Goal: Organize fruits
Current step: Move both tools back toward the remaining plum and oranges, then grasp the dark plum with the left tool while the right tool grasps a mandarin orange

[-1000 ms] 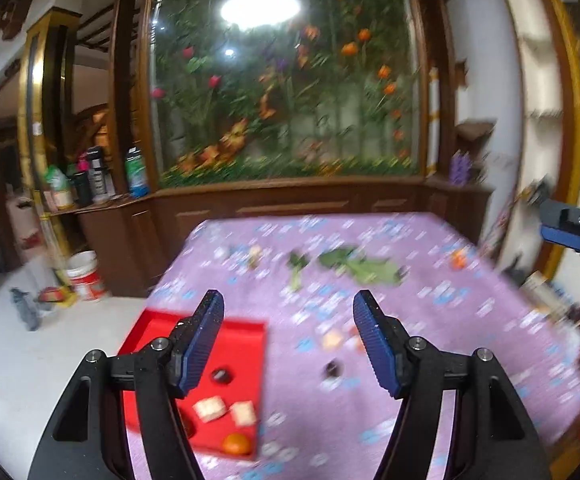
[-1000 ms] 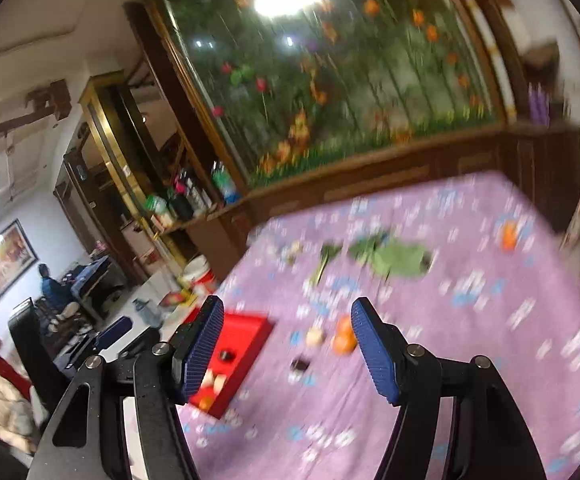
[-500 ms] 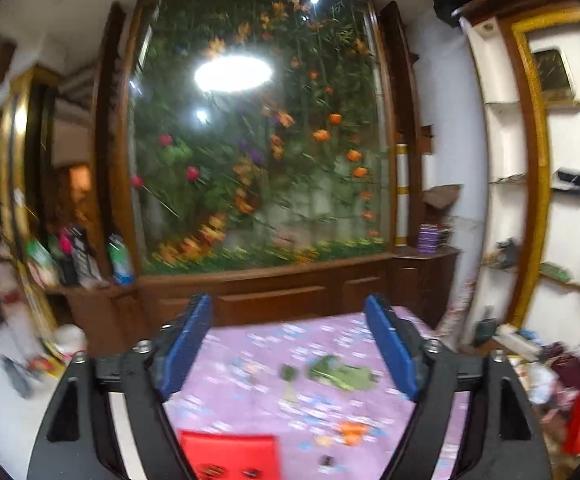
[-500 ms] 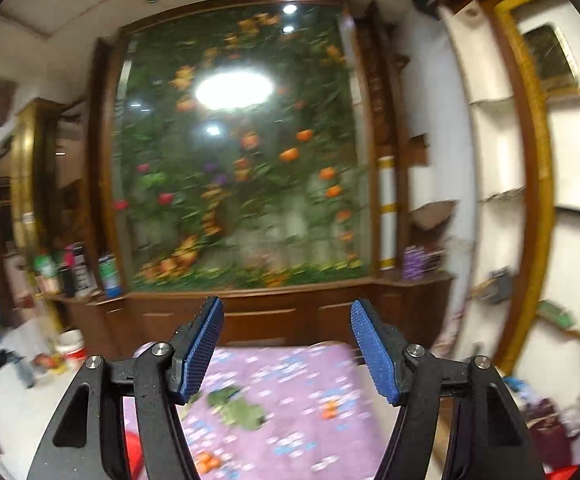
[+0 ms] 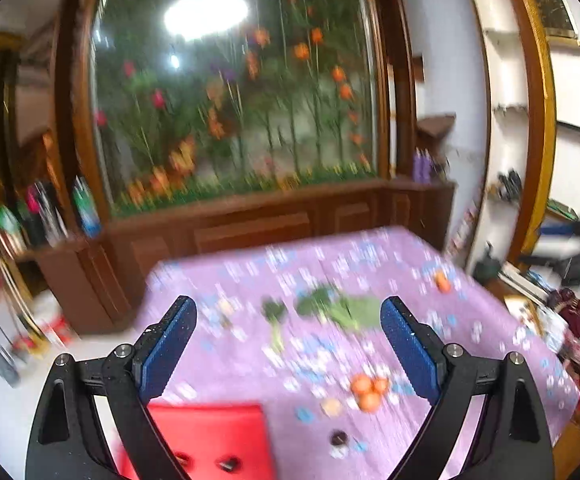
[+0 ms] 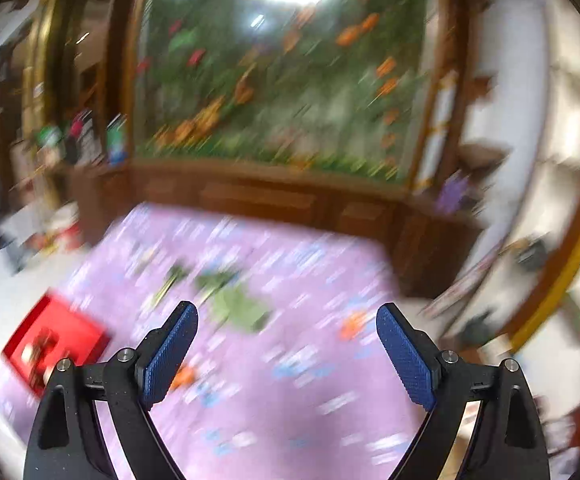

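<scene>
A red tray (image 5: 210,436) lies at the near left of the purple-clothed table (image 5: 330,360), with a few dark pieces in it. A cluster of orange fruits (image 5: 366,392) sits right of it, a small dark fruit (image 5: 339,438) nearer, and a lone orange fruit (image 5: 443,282) far right. My left gripper (image 5: 288,344) is open and empty above the table. My right gripper (image 6: 287,344) is open and empty; its blurred view shows the red tray (image 6: 54,344), an orange fruit (image 6: 352,324) and another (image 6: 184,376).
Green leafy vegetables (image 5: 338,310) lie mid-table, also in the right wrist view (image 6: 238,308). A wooden cabinet with a flower display (image 5: 234,120) stands behind the table. Bottles (image 5: 86,208) stand on a ledge at left. Shelves and clutter (image 5: 530,280) are at right.
Both views have tilted back down from the flower display to the table. The tray and fruits are in sight again. Both grippers stay open.
</scene>
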Available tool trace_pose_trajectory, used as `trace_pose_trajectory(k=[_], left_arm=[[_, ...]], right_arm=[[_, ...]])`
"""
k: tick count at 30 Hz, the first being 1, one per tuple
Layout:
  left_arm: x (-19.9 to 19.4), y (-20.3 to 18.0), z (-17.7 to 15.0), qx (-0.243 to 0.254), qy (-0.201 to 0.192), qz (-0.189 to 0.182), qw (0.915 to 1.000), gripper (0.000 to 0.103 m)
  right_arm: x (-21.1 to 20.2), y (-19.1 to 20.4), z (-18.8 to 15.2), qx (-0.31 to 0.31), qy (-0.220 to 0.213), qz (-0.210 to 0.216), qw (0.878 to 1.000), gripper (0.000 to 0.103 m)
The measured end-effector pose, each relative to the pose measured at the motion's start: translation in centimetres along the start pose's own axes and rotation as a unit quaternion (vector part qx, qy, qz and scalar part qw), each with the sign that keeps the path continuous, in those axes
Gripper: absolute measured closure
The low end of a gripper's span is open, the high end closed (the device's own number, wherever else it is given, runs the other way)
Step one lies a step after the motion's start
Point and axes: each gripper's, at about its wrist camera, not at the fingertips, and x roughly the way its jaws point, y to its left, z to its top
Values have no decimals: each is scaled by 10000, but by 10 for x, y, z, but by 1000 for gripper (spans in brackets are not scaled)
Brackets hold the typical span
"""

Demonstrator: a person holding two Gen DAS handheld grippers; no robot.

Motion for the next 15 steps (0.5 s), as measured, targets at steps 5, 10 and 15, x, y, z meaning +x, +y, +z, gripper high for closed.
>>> trace_pose_trajectory(k=[5,10,15], left_arm=[[93,0,-83,-647,1023,-420,9918,11],[129,-12,-146,-874,1753,-704,9781,33],[137,-25,-170,-690,1956,-736,9755,33]], right_arm=[[119,40,-70,158,818,1026,9912,30],[171,67,-100,160,1254,1403,9820,42],[193,69,-110,399,1455,1770,9726,42]])
